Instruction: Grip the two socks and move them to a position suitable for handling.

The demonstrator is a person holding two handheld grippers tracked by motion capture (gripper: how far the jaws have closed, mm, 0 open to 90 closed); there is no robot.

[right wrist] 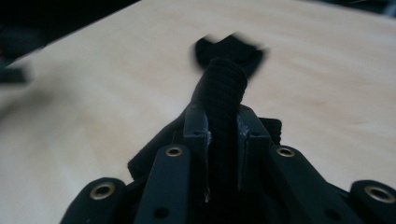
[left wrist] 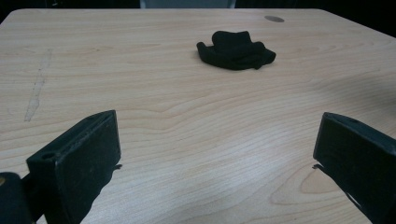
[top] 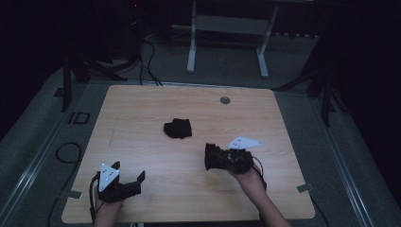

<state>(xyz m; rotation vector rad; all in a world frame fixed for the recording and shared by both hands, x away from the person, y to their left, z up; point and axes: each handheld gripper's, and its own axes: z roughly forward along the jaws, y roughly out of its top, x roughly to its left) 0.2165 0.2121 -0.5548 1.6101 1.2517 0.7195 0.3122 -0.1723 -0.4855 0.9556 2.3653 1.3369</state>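
The right hand-held gripper is clenched on a piece of black ribbed cloth. In the right gripper view the cloth stands pinched between the two jaws, its rounded end sticking out past their tips. In the high view this hand-held gripper hangs over the right half of the surface, nearer the near edge than the far one, with its jaws pointing toward the middle and its grey three-cornered plate on the far side. The person's right hand holds it from the near right.

Just beyond its jaws, about the middle of the surface, lies a second bundle of black cloth, crumpled in a low heap and apart from the held piece. The right gripper view shows it blurred behind the pinched cloth's tip.

The left hand-held gripper is released: in the left gripper view its two jaws stand wide apart with bare wood between them. It sits near the near left corner of the surface, aimed at the heap, well apart from it.

A small round grey insert sits in the surface near the far edge, right of centre.
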